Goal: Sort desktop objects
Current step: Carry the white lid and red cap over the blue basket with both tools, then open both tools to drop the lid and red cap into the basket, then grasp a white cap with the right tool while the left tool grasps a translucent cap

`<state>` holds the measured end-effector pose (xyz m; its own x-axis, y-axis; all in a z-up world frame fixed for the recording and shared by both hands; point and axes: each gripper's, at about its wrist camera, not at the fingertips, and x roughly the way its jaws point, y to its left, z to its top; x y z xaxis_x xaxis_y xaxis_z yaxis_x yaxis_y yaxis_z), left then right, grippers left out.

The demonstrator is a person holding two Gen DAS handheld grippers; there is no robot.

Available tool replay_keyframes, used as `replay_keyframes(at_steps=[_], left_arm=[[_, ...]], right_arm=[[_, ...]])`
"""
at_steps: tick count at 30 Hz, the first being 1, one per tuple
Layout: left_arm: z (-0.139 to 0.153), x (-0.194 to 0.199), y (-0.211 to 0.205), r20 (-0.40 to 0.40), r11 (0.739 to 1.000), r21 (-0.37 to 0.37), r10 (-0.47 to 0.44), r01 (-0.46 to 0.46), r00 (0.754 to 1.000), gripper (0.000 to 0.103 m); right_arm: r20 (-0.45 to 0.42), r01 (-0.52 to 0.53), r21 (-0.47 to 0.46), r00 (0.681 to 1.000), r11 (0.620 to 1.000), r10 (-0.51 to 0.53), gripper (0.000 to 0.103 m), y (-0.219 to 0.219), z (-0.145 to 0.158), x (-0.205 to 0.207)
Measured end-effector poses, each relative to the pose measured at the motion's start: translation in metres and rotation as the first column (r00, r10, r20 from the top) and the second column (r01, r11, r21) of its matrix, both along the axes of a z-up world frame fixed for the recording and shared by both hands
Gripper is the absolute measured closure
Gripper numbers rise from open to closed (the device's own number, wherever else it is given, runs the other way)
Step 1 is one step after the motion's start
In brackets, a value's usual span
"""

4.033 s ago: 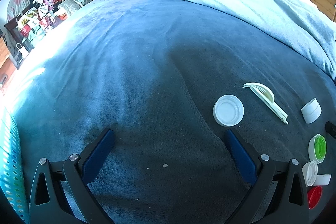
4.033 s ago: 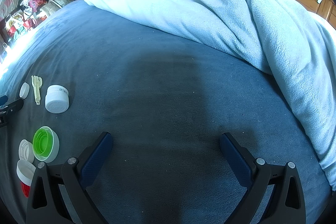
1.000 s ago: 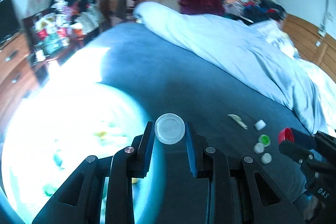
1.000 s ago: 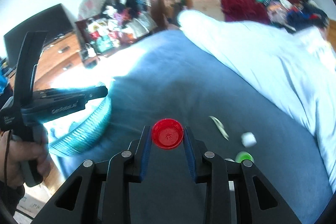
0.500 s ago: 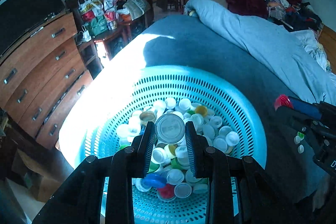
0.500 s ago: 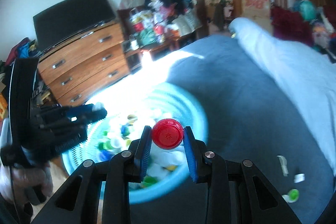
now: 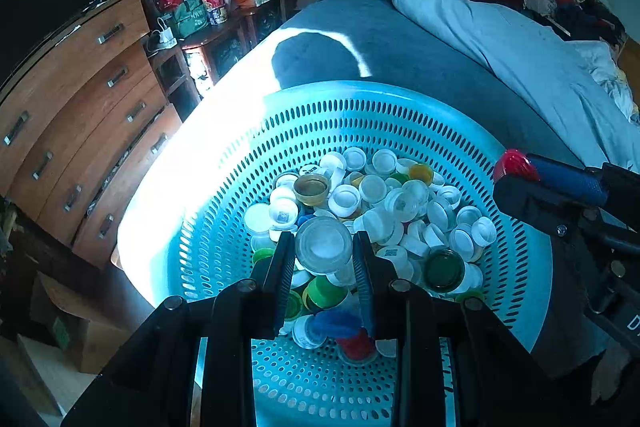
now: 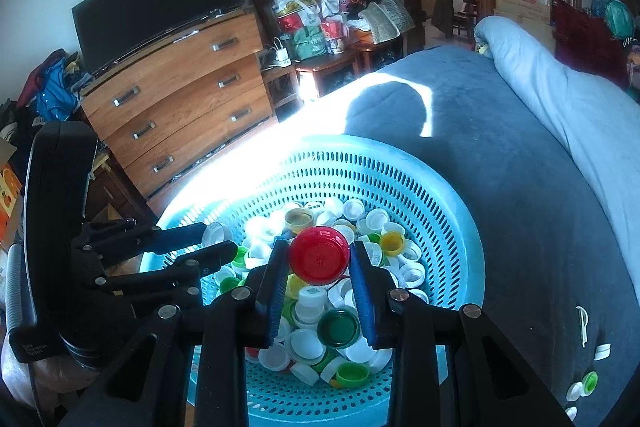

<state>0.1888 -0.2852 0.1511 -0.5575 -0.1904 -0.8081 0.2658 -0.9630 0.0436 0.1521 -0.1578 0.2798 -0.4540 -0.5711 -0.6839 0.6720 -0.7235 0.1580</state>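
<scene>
A turquoise perforated basket [image 7: 400, 107] [image 8: 404, 163] sits at the bed's edge, holding several bottle caps of white, green, yellow and red. My left gripper [image 7: 323, 254] is shut on a white lid [image 7: 323, 245] and hangs over the pile. My right gripper [image 8: 318, 261] is shut on a red cap [image 8: 319, 255], also above the basket. In the left wrist view the right gripper [image 7: 516, 173] reaches in from the right with the red cap [image 7: 514, 159] at its tip. The right wrist view shows the left gripper [image 8: 212, 243] entering from the left.
The basket rests on a dark blue bed cover [image 8: 520, 147] beside a rolled light blue duvet [image 8: 580, 99]. A white spoon [image 8: 583, 323] and several caps [image 8: 588, 381] lie on the bed at right. A wooden dresser [image 8: 176, 107] with a TV stands beyond the bed's edge.
Both grippers swung left from the bed's middle to above the basket, each carrying its cap. Over the last half second both sank closer to the pile.
</scene>
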Motion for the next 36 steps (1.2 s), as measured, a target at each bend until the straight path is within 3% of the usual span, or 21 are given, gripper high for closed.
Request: replay_keyframes(at_steps=[8, 9, 10, 11, 18, 20, 21, 22, 23, 25, 27, 29, 30, 33, 36], left_arm=[[-0.002, 0.003, -0.007, -0.011, 0.999, 0.032, 0.029, -0.028, 1.0, 0.075], [-0.002, 0.002, -0.009, -0.003, 0.998, 0.039, 0.041, -0.041, 0.999, 0.059], [-0.004, 0.001, -0.011, 0.004, 0.998, 0.033, 0.047, -0.047, 0.999, 0.04], [-0.003, 0.002, -0.012, -0.003, 0.998, 0.008, 0.059, -0.059, 0.998, 0.035], [0.004, 0.008, -0.012, -0.023, 0.996, -0.007, 0.084, -0.084, 0.996, 0.033], [0.008, 0.01, -0.006, -0.046, 0.997, -0.001, 0.072, -0.072, 0.996, 0.033], [0.011, 0.012, -0.001, -0.063, 0.998, 0.004, 0.062, -0.062, 0.996, 0.033], [0.016, 0.015, 0.007, -0.093, 0.999, 0.007, 0.043, -0.043, 0.995, 0.033], [0.02, 0.015, 0.015, -0.116, 1.0, 0.009, 0.025, -0.024, 0.993, 0.033], [0.029, 0.014, 0.038, -0.158, 0.999, 0.024, -0.03, 0.034, 0.987, 0.033], [0.033, 0.01, 0.067, -0.188, 0.993, 0.05, -0.098, 0.109, 0.977, 0.033], [0.036, 0.006, 0.097, -0.211, 0.98, 0.064, -0.17, 0.187, 0.963, 0.033], [0.036, 0.004, 0.113, -0.219, 0.973, 0.068, -0.203, 0.222, 0.955, 0.033], [0.027, -0.009, 0.16, -0.215, 0.94, 0.091, -0.305, 0.33, 0.928, 0.033], [0.003, -0.029, 0.205, -0.163, 0.893, 0.128, -0.41, 0.431, 0.898, 0.033]], right_arm=[[0.012, 0.003, 0.019, 1.0, 1.0, -0.004, 0.068, 0.001, -0.005, -0.001], [0.01, 0.004, 0.023, 1.0, 1.0, -0.005, 0.061, 0.0, -0.005, -0.001], [0.005, 0.011, 0.018, 1.0, 1.0, -0.011, 0.04, 0.001, -0.004, -0.001], [-0.003, 0.014, 0.009, 1.0, 1.0, -0.014, 0.031, 0.002, -0.003, 0.0], [-0.02, 0.002, -0.02, 1.0, 1.0, -0.002, 0.033, 0.015, 0.006, 0.009], [-0.095, 0.002, -0.052, 0.995, 0.999, -0.006, 0.036, 0.031, 0.018, 0.025], [-0.179, 0.016, -0.06, 0.983, 0.998, -0.027, 0.036, 0.046, 0.029, 0.041], [-0.265, 0.05, -0.058, 0.962, 0.997, -0.064, 0.031, 0.062, 0.036, 0.056], [-0.326, 0.092, -0.046, 0.94, 0.995, -0.102, 0.015, 0.079, 0.04, 0.068], [-0.316, 0.149, -0.028, 0.937, 0.989, -0.15, 0.0, 0.119, 0.027, 0.075], [-0.23, 0.215, -0.024, 0.949, 0.976, -0.214, 0.013, 0.163, 0.003, 0.07], [-0.137, 0.341, 0.03, 0.932, 0.939, -0.334, 0.055, 0.22, -0.033, 0.062], [-0.091, 0.396, 0.05, 0.916, 0.917, -0.391, 0.061, 0.249, -0.052, 0.06], [0.005, 0.526, 0.13, 0.848, 0.841, -0.531, 0.065, 0.328, -0.107, 0.049], [0.066, 0.545, 0.163, 0.826, 0.822, -0.56, 0.066, 0.364, -0.142, 0.033]])
